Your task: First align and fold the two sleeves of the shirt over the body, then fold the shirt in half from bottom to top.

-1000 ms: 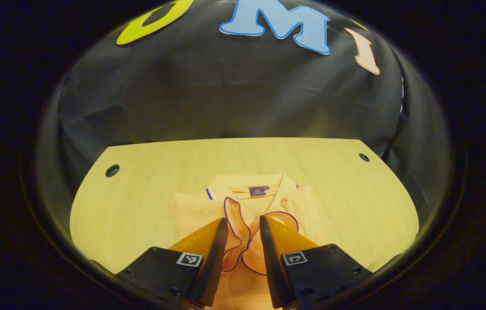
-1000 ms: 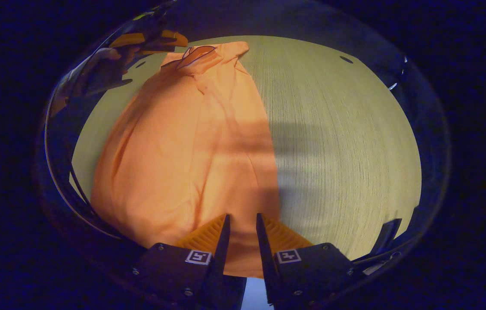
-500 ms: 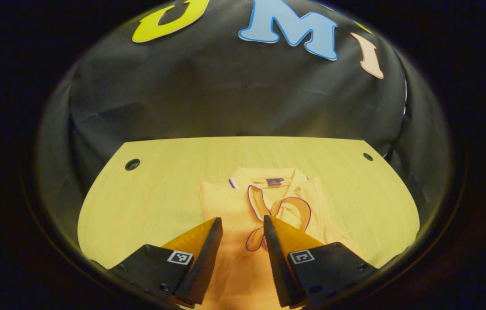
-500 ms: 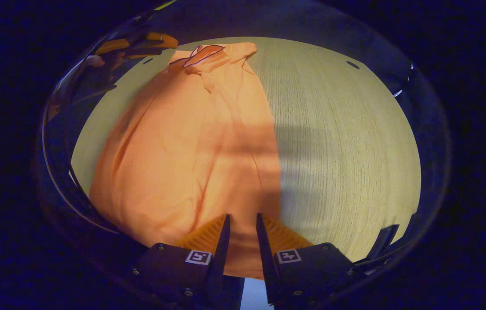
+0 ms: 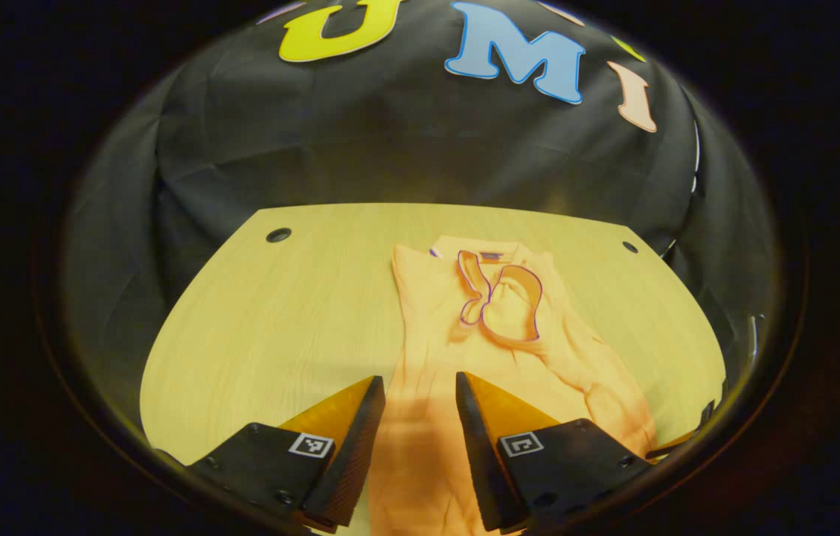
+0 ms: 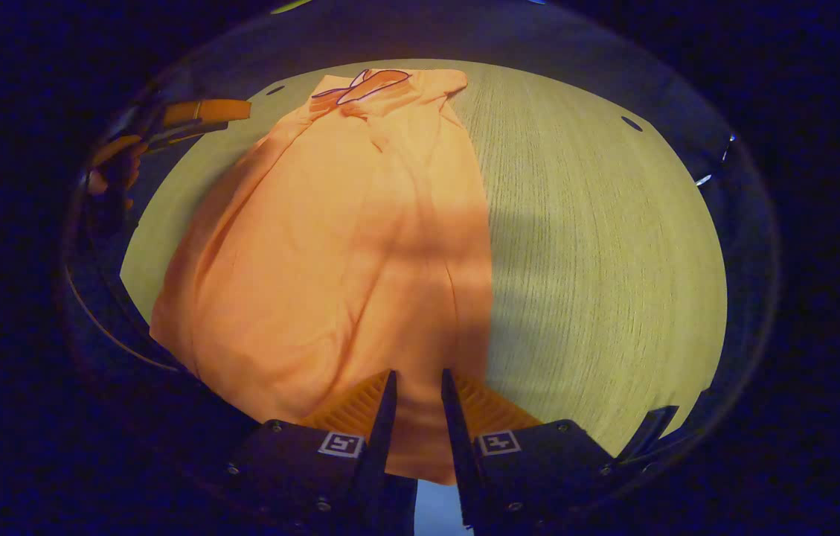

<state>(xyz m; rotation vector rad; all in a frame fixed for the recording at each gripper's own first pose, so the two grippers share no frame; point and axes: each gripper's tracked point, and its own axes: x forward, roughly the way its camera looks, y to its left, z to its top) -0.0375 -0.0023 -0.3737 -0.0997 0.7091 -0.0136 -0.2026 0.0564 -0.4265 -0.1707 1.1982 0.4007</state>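
I see the shirt [image 6: 330, 246] as soft matt orange cloth w/ wrinkles and thin dark piping at the sleeve edges [image 5: 498, 298], lying on a smooth matt light-wood-grain table [image 5: 300, 313], w/ creased matt black cloth for the booth wall [image 5: 390, 141] behind.

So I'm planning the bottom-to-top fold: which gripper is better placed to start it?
Probably right. The right gripper sits open low at the shirt's hem, cloth between its fingers. The left gripper hovers open above the shirt, sleeves already folded.
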